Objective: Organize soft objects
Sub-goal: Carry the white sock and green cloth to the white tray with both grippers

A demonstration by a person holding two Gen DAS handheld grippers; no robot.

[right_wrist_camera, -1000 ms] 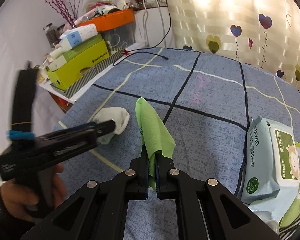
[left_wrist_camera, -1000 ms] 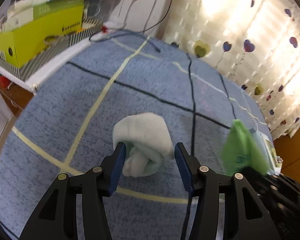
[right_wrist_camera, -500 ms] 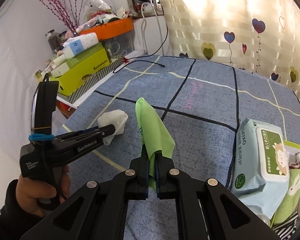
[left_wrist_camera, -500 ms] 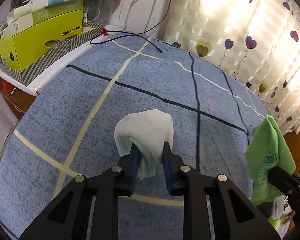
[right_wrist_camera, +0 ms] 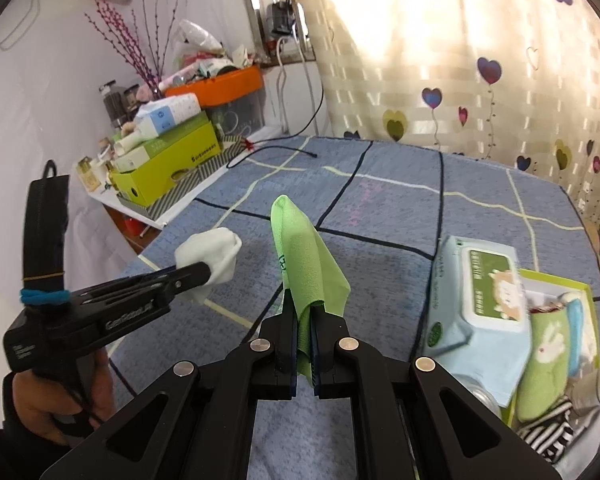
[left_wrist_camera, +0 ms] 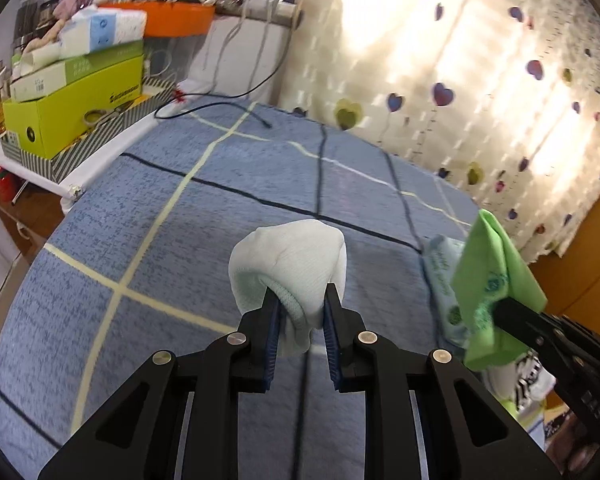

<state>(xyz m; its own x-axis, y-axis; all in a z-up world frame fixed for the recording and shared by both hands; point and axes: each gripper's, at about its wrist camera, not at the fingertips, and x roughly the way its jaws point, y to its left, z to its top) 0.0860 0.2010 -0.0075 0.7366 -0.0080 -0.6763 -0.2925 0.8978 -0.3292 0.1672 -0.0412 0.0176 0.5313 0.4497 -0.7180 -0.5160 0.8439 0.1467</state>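
Since a second ago the left gripper has closed on the white sock and lifted it off the blue checked blanket; the sock now hangs bunched between the blue-padded fingers, its ribbed cuff showing. The right gripper stays clamped on the thin green cloth, which stands up from its fingers in a folded peak. A pale-blue wet-wipes pack lies right of it, beside a yellow-green box holding soft items.

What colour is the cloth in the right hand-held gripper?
Bright green cloth; clearest in the right wrist view.
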